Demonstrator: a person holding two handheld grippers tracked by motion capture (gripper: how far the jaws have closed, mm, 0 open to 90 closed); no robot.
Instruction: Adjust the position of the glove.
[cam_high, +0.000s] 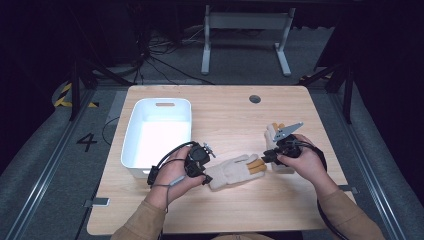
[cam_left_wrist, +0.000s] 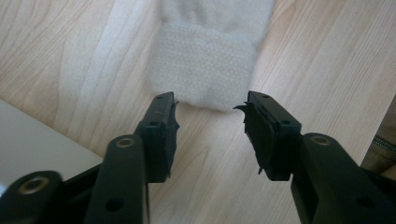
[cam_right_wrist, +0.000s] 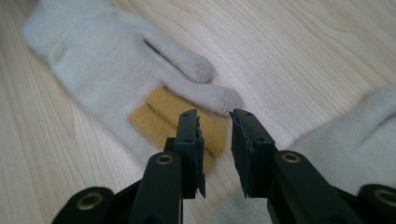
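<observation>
A cream knitted glove (cam_high: 232, 171) with mustard fingertips (cam_high: 257, 166) lies flat on the wooden table (cam_high: 225, 120) between my two grippers. My left gripper (cam_high: 205, 176) is at its cuff. In the left gripper view the jaws (cam_left_wrist: 210, 123) stand open, and the ribbed cuff (cam_left_wrist: 203, 65) lies just past their tips with nothing between the pads. My right gripper (cam_high: 265, 159) is at the glove's finger end. Its jaws (cam_right_wrist: 215, 135) stand a little apart over the mustard fingertips (cam_right_wrist: 156, 109), pinching nothing. A second cream glove (cam_high: 273, 134) lies under my right hand and appears again (cam_right_wrist: 359, 135) in the right gripper view.
A white plastic bin (cam_high: 159, 131) stands on the left part of the table, close behind my left hand. A round cable hole (cam_high: 255, 99) sits near the far edge. A table frame (cam_high: 245, 30) and cables stand on the floor beyond.
</observation>
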